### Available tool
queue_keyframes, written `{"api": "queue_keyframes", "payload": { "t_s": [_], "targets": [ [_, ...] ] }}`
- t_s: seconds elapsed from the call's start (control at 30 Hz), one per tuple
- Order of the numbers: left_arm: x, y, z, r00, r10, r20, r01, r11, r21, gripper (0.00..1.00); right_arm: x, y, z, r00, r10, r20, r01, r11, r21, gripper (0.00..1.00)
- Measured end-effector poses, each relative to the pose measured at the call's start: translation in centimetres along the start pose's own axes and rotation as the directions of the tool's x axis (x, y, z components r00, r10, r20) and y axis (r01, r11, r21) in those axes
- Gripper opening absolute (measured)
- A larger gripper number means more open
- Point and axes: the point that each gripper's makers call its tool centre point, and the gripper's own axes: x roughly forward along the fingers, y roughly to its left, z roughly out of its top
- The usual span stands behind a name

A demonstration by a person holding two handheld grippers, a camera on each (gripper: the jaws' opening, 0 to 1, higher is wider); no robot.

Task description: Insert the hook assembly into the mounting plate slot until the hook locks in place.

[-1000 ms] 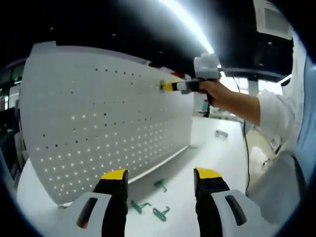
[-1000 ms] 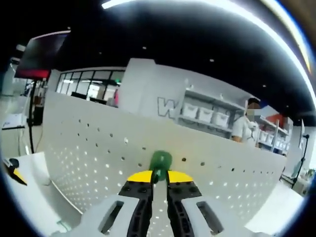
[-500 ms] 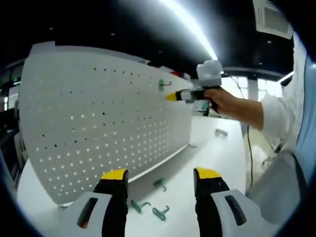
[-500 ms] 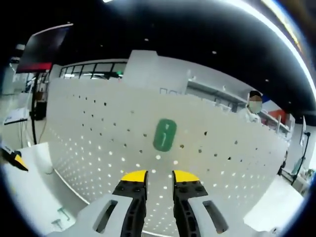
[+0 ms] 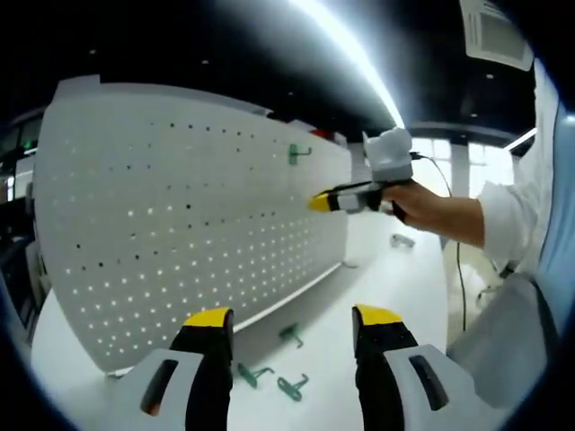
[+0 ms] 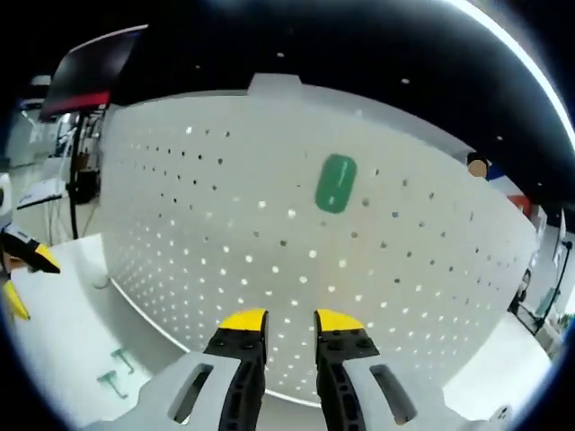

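while off the hook (image 6: pixel 335 183), right tongs (image 6: pixel 279 321) empty, nearly closed

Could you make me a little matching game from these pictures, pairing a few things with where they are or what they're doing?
Things:
1. green hook
2. spare green hooks
3. right hand-held gripper
4. left hand-held gripper

Places or states:
A. lying on the white table
B. hanging on the white pegboard
C. jaws wide apart, empty
D. held in front of the pegboard, clear of the hook

Pairs: 1-B, 2-A, 3-D, 4-C
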Motion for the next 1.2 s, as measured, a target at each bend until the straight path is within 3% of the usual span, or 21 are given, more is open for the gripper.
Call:
{"api": "queue_keyframes", "payload": {
  "t_s": [0.57, 0.83, 1.2],
  "targets": [
    [-0.1, 0.3, -0.3, 1.0, 0.012, -0.01, -0.012, 1.0, 0.002, 0.55, -0.1, 4.1, -3.9, 0.99, 0.12, -0.074, -0.121, 0.993, -0.013, 0.21],
    [-0.2, 0.7, -0.6, 1.0, 0.021, -0.019, -0.021, 1.0, 0.005, 0.55, 0.3, 7.6, -6.4, 0.966, 0.224, -0.127, -0.228, 0.974, -0.014, 0.21],
    [-0.2, 1.0, -0.9, 0.999, 0.031, -0.031, -0.031, 0.999, 0.011, 0.55, 1.1, 11.9, -9.1, 0.913, 0.356, -0.199, -0.369, 0.929, -0.031, 0.2]
  ]
}}
